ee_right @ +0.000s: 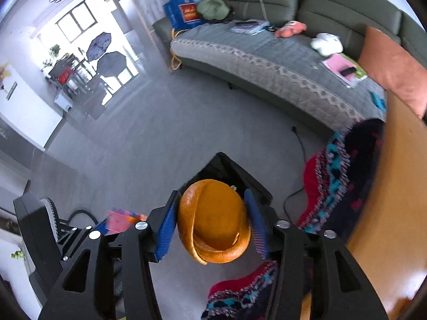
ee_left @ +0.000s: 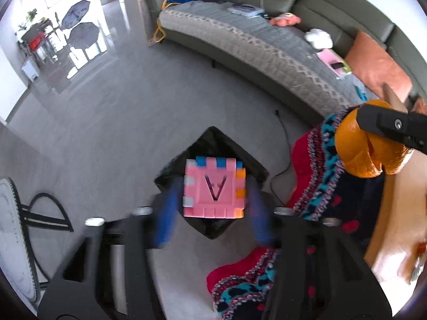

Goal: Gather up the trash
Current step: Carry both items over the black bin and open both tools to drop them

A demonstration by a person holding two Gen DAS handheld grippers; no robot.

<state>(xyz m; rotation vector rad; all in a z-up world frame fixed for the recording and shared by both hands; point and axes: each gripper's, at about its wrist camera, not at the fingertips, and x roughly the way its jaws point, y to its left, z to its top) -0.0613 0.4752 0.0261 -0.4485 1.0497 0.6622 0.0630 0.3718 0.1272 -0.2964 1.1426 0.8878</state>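
Above the black bin (ee_left: 213,144), pink foam cube (ee_left: 213,188) marked "V", between wide-spread, motion-blurred left gripper (ee_left: 213,213) fingers; contact unclear. Over the same bin (ee_right: 226,168), orange peel (ee_right: 213,221) between right gripper (ee_right: 212,226) pads, left pad touching, right just beside. Only in right-wrist view: peel's hollow inside. Only in left-wrist view: cube's letter. Beyond, grey sofa (ee_left: 253,45).

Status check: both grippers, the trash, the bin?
Left gripper open, pink foam cube loose between its fingers, over black bin. Right gripper around orange peel above the same bin; grip unclear. Nothing blocking the drop.
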